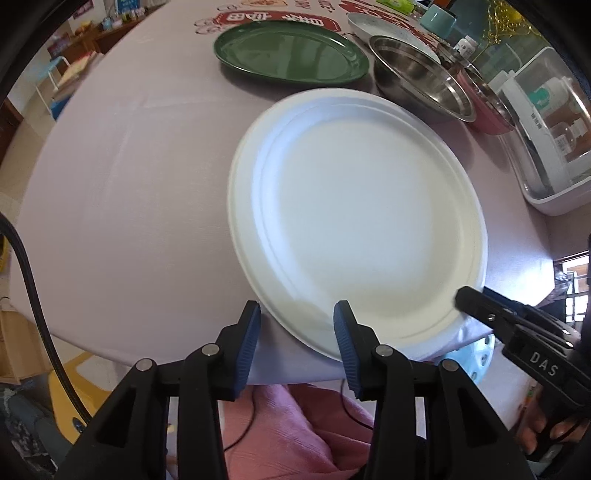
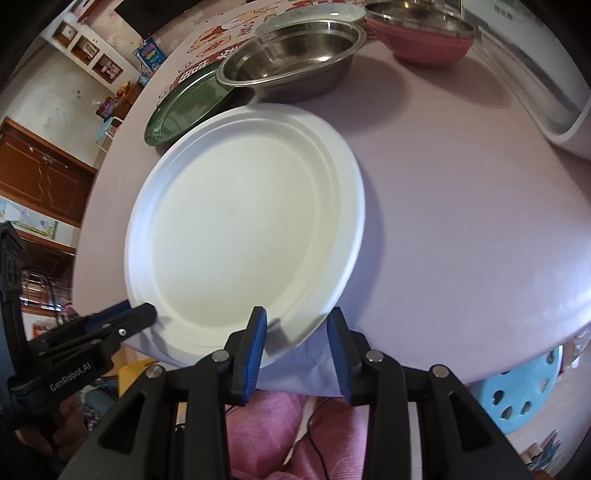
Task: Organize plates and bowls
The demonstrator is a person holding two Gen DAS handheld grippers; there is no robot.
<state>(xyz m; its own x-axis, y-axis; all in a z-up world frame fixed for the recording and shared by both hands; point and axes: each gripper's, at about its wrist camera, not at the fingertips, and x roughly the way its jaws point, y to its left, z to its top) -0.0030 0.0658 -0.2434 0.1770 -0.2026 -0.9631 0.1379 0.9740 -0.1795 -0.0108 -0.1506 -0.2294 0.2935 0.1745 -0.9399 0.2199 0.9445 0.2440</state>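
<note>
White plate (image 1: 354, 221) on table (image 1: 129, 184) near edge. Left gripper (image 1: 297, 328) at its 7 o'clock rim, right gripper (image 2: 295, 328) at 5 o'clock; both spread, rim between pads, no pinch.

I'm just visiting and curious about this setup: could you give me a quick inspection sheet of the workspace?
Surface: table under a lilac cloth.
Job's things: white plate at the near edge; green plate, steel bowl and pink bowl behind it.
Clutter: white rack with bottles, teal cup.
Grippers: left gripper and right gripper both open, astride the white plate's near rim.
Cables: black cable at left.
Surroundings: blue stool, wooden cabinet.
</note>
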